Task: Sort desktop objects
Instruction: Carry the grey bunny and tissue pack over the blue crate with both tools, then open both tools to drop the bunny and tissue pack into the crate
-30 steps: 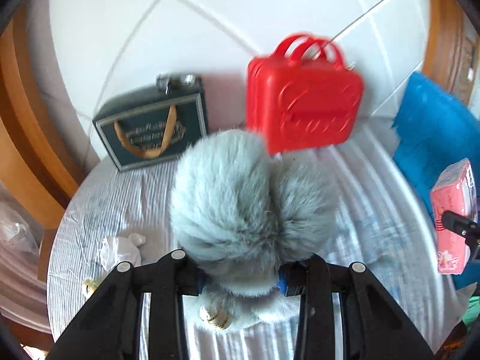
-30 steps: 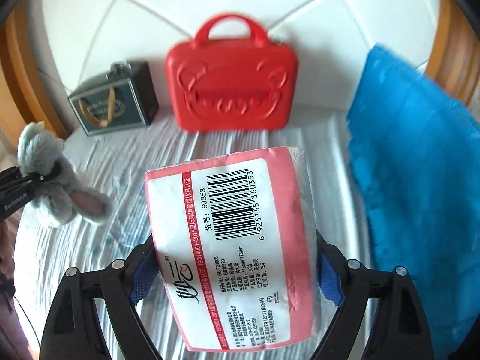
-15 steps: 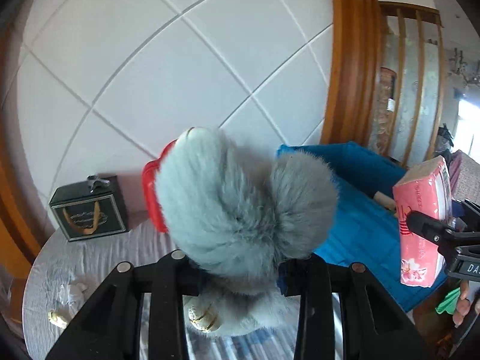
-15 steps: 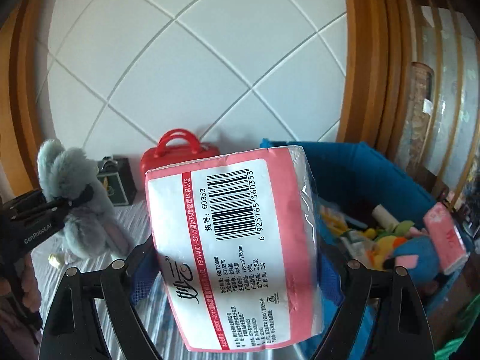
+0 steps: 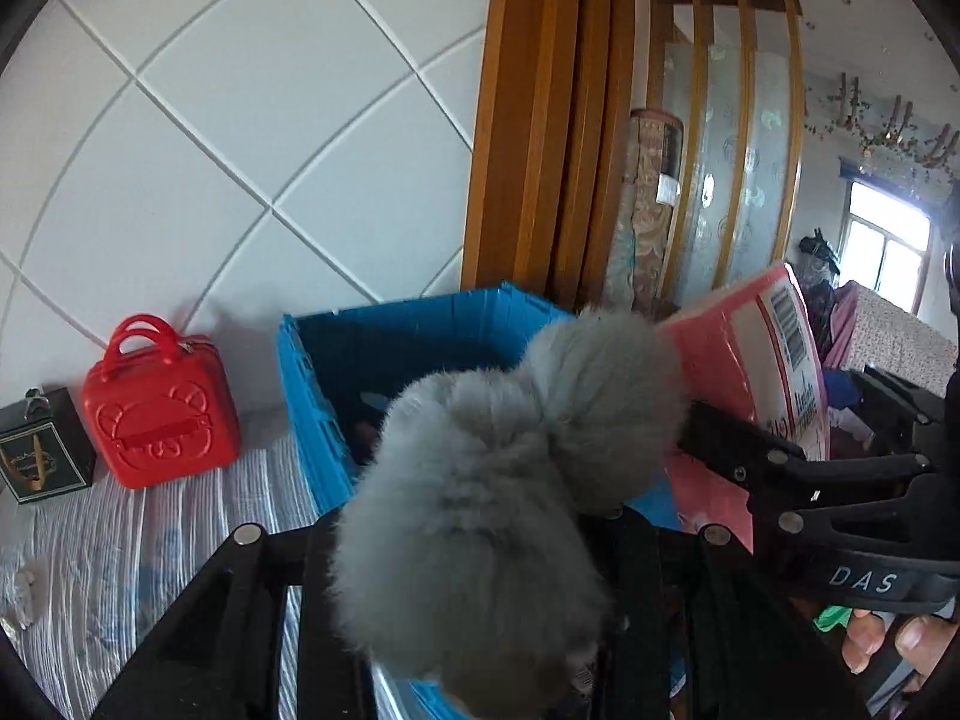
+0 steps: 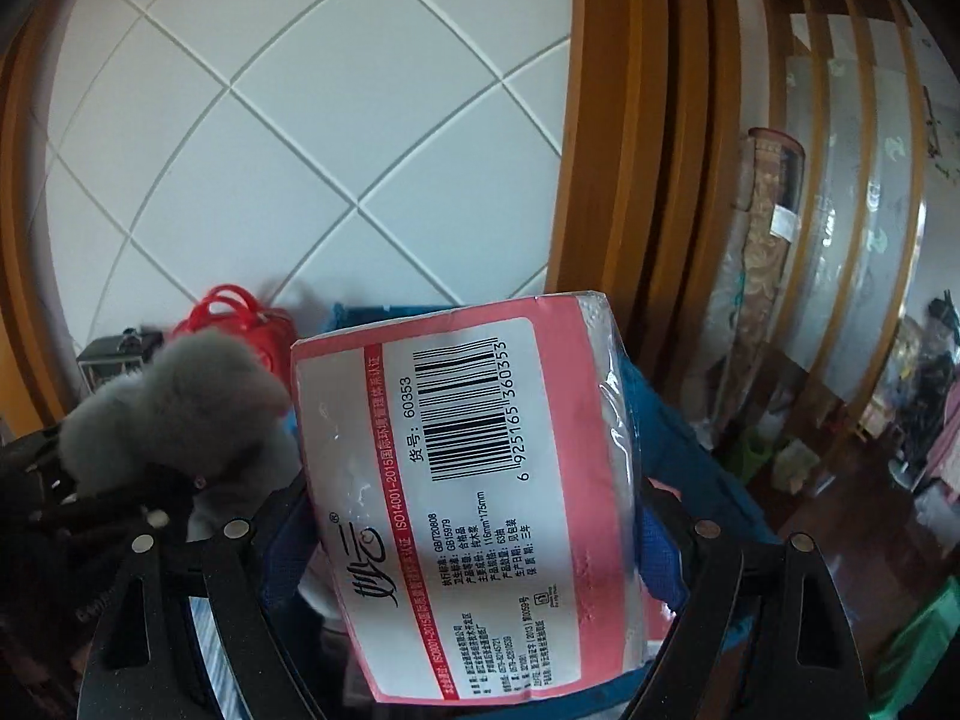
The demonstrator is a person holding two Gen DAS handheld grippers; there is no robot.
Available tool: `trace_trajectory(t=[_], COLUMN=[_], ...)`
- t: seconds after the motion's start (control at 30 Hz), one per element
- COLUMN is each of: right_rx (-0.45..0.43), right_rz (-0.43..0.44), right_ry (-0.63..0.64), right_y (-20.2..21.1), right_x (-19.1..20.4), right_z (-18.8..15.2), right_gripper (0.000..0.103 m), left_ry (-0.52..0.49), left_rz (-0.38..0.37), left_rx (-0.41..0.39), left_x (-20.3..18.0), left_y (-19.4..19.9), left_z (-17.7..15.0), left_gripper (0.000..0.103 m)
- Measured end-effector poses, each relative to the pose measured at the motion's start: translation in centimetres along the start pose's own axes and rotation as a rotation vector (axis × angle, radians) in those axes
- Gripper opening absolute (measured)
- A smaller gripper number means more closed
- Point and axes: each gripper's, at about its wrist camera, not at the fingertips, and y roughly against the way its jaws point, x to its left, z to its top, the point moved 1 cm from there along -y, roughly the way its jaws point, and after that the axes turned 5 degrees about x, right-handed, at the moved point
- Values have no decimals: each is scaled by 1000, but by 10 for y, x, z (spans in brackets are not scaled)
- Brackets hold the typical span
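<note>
— From where you stand, what is each tool carrying?

— The left gripper [image 5: 480,546] is pinched tight on a grey plush toy [image 5: 498,480]; its fur swells out over the jaws and hides the fingertips. The right gripper [image 6: 474,516] has its jaws set wide, pressed against both sides of a pink tissue pack [image 6: 468,480], barcode label facing the lens.

— And where are those two things?

— Both are up in the air over the blue crate [image 5: 384,348], close to each other. The left camera shows the crate's open mouth and ribbed near wall right behind the toy; the right camera only catches blue slivers of it either side of the pack.

— Does either camera catch the other tool?

— Both do. The left one sees the right gripper from the side, black with white lettering, the pack tilted in it, and a person's fingertips [image 5: 882,642] on its handle at the bottom right. The right one sees the toy as a grey blur at its left edge, the black left gripper under it.

— What else is around?

— On the left camera a red toy case [image 5: 159,414] stands on the striped tablecloth [image 5: 180,540] against the white tiled wall [image 5: 240,120], with a dark gift box [image 5: 42,450] beside it. The right camera shows only the red handles peeking over the toy. Both show the wooden door frame [image 6: 630,120]; the left camera alone shows a bright window [image 5: 888,246].
</note>
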Motion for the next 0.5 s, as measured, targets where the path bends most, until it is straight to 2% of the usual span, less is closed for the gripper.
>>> trace_trajectory(t=[0.03, 0.13, 0.27, 0.3, 0.33, 0.4, 0.5], right_rx=[22, 70, 107, 109, 111, 105, 96], right_rz=[-3, 31, 27, 34, 41, 48, 82], right_ry=[-1, 9, 77, 84, 88, 99, 82], right_y=[-20, -42, -55, -56, -58, -56, -49], right_x=[-6, -22, -21, -23, -22, -23, -28], right_z=[-2, -13, -24, -25, -26, -28, -29], right_gripper=[88, 88, 88, 89, 90, 92, 95], left_ry=[8, 19, 16, 6, 1, 5, -2], left_rz=[17, 44, 109, 126, 133, 160, 150], left_rx=[37, 129, 142, 149, 143, 115, 103], left_x=[-8, -18, -25, -29, -30, -31, -30], left_y=[-15, -47, -55, -56, -53, -45, -36], left_z=[-4, -15, -24, -25, -26, -26, -28], left_gripper=[33, 35, 43, 50, 63, 78, 83])
